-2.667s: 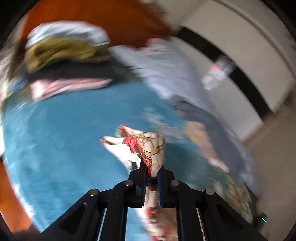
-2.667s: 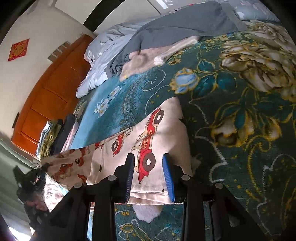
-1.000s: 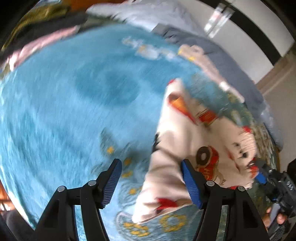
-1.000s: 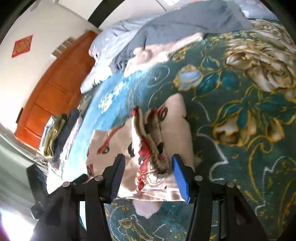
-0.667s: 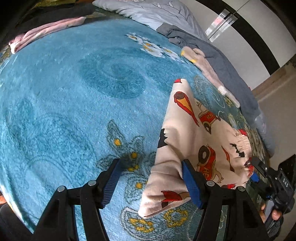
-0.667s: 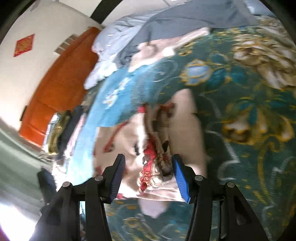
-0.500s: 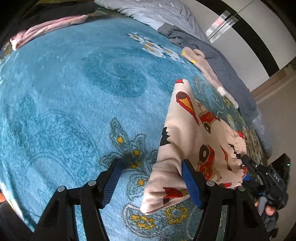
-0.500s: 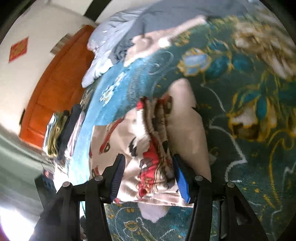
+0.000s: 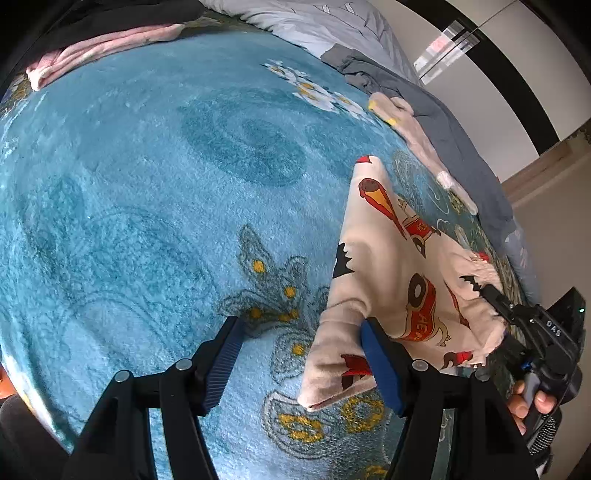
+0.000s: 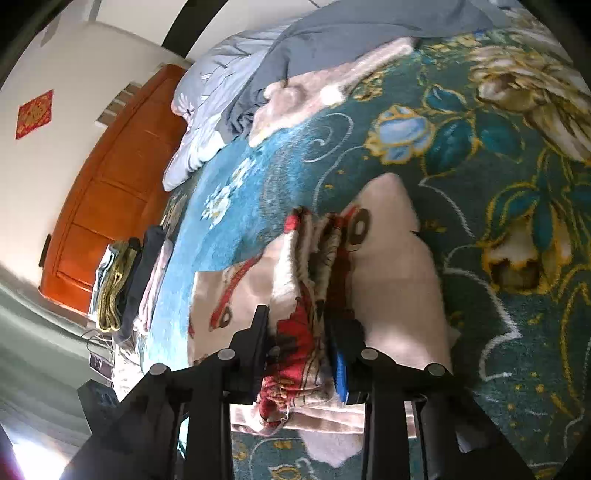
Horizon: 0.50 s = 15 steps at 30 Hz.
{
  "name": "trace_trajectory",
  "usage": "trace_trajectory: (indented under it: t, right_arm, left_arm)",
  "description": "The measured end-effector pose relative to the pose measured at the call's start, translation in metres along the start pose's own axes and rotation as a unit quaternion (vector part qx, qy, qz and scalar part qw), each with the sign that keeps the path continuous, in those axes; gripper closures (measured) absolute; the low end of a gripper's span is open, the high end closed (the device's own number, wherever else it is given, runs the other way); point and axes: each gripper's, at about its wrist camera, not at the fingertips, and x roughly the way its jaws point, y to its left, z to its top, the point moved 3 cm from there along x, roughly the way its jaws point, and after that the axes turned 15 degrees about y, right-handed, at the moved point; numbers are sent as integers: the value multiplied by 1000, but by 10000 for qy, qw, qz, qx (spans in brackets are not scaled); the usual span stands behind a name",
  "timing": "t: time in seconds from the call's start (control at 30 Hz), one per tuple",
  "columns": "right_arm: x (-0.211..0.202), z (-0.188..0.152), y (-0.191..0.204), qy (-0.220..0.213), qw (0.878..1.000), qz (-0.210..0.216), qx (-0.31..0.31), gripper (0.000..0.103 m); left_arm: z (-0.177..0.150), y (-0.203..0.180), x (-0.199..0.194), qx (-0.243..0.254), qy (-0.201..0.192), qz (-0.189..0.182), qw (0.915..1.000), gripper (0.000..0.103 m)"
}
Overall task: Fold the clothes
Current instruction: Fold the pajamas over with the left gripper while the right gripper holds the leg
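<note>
A cream garment with red car prints [image 9: 399,273] lies folded over on the teal flowered blanket [image 9: 147,184]. My left gripper [image 9: 303,354] is open and empty, its right finger beside the garment's near folded edge. My right gripper [image 10: 299,347] has closed in on the bunched red-and-cream waistband [image 10: 306,295] of the same garment [image 10: 395,273], which fills the gap between its fingers. The right gripper also shows in the left wrist view [image 9: 495,299] at the garment's far end.
A stack of folded clothes [image 10: 129,280] sits by the orange wooden headboard [image 10: 110,177]. A grey quilt [image 10: 332,33] and a pink-beige garment [image 10: 317,88] lie along the bed's far side. A pink garment [image 9: 96,55] lies at the blanket's top edge.
The left gripper let go of the garment after carrying its end over onto the other half, then opened. The right fingers have narrowed around the bunched waistband.
</note>
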Motion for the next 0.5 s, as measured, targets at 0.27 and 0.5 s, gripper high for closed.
trace_trajectory:
  t: [0.27,0.5]
  right_arm:
    - [-46,-6,31,-639,9935,-390,-855,75]
    - [-30,-8,-20,-418,9955,-813,-235,77]
  left_arm:
    - [1,1,1,18,23,-69,10000,31]
    - [-1,2,2,45,47,-33,10000,31]
